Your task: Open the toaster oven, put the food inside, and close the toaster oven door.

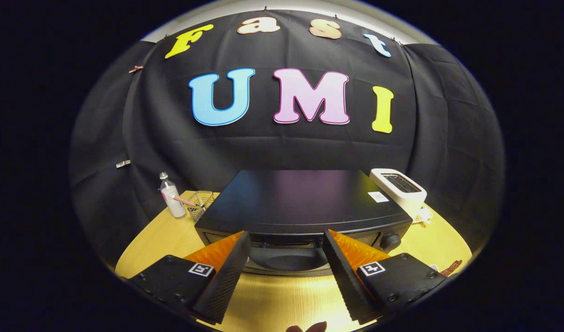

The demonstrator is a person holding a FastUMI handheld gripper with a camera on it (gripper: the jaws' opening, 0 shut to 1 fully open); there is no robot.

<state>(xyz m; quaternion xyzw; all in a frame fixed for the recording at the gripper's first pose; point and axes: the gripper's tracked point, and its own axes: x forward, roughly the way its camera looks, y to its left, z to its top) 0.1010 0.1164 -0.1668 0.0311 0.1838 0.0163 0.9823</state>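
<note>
The black toaster oven point(300, 200) stands on the wooden table point(273, 299) just ahead of my fingers, seen from above its flat top. Its door point(286, 258) is shut, and the handle along the door's top edge point(286, 240) lies level with my fingertips, between them. My gripper point(286, 236) is open, its two black fingers with orange backs spread wide on either side of the door's middle, nothing pressed between them. A dark knob point(390, 241) sits at the oven's right front. A brownish piece of food point(451, 267) lies on the table far right of the fingers.
A white pop-up toaster point(398, 186) stands behind the oven's right corner. Behind the left corner are a small bottle point(170, 196) and a wire basket point(200, 204). Bare table stretches below the fingers and at both sides of the oven.
</note>
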